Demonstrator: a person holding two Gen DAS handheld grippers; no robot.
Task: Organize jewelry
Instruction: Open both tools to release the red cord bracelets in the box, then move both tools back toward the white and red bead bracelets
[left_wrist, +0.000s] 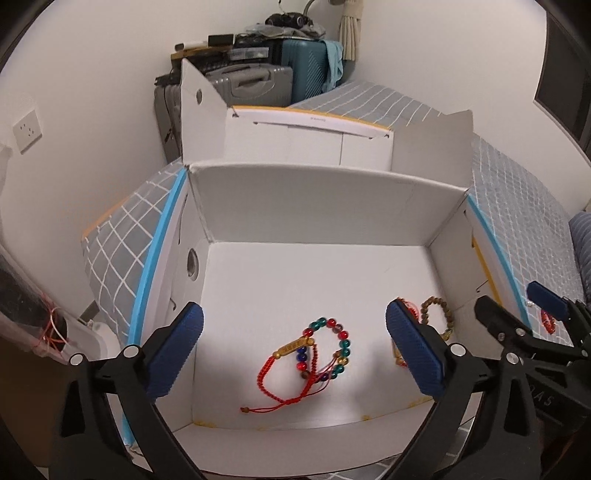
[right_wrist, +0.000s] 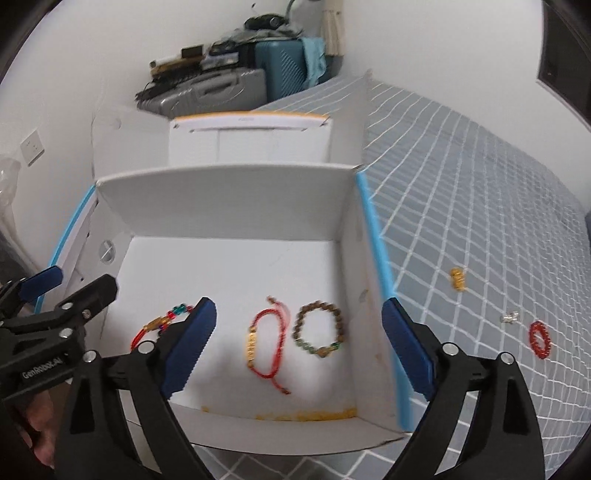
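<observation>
An open white box (left_wrist: 310, 199) (right_wrist: 229, 192) stands on a grey checked bedspread (right_wrist: 480, 192). Inside lie a multicoloured bead bracelet (left_wrist: 338, 339) tangled with a red cord bracelet (left_wrist: 291, 360), a second red cord bracelet with gold beads (right_wrist: 264, 339) and a brown bead bracelet (right_wrist: 317, 328). My left gripper (left_wrist: 295, 350) is open and empty above the box's front. My right gripper (right_wrist: 299, 350) is open and empty above the box's front right. On the bedspread to the right lie a red bead bracelet (right_wrist: 540, 339), a gold piece (right_wrist: 458, 278) and a small silver piece (right_wrist: 509, 316).
The box's lid flaps (left_wrist: 432, 147) stand up behind and at the sides. Suitcases (left_wrist: 258, 81) with clutter on top stand against the back wall. A wall socket (left_wrist: 26, 129) is at the left. A striped pillow (left_wrist: 581, 251) lies at the far right.
</observation>
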